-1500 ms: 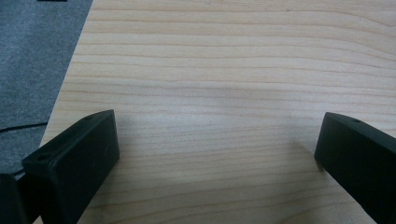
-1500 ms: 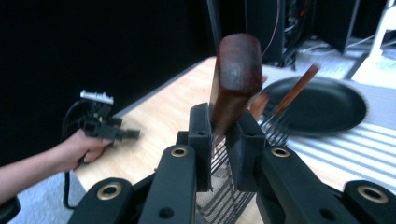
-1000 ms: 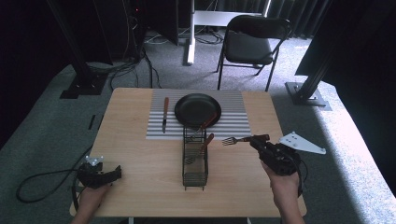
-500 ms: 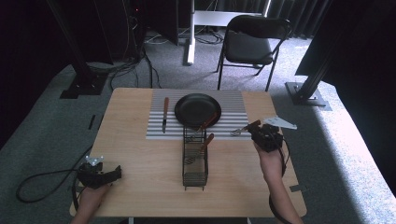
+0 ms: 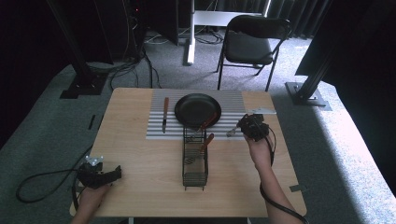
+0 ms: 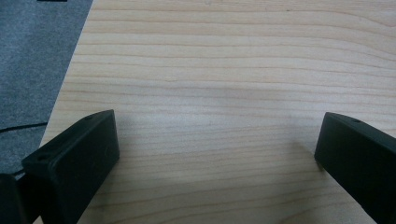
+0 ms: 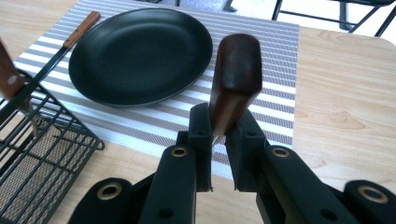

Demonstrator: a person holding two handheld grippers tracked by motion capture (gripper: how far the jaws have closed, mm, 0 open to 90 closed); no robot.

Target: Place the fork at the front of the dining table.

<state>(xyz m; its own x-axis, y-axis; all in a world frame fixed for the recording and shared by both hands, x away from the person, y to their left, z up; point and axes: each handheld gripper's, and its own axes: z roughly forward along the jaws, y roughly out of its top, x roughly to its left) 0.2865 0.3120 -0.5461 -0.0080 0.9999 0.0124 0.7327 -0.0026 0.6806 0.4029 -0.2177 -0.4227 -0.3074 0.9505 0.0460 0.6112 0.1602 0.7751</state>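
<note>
My right gripper [image 5: 245,125] is shut on a fork [image 5: 232,132] at the right edge of the striped placemat [image 5: 156,130]. The tines stick out to its left, toward the wire basket [image 5: 194,161]. In the right gripper view the fork's wooden handle [image 7: 233,74] rises between the jaws of the right gripper [image 7: 218,121], with the black plate [image 7: 140,53] beyond it. On the bare table at the front left my left gripper [image 5: 114,173] rests open. The left gripper view shows nothing between the left gripper's [image 6: 217,154] jaws.
The black plate [image 5: 197,110] sits mid-placemat with a wooden-handled knife [image 5: 165,113] to its left. The basket holds two wooden-handled utensils [image 5: 205,140] at its far end. A chair [image 5: 250,44] stands beyond the table.
My right gripper has carried the fork away from the front right of the table, leftward and down to the placemat's right edge. The left gripper has stayed put.
</note>
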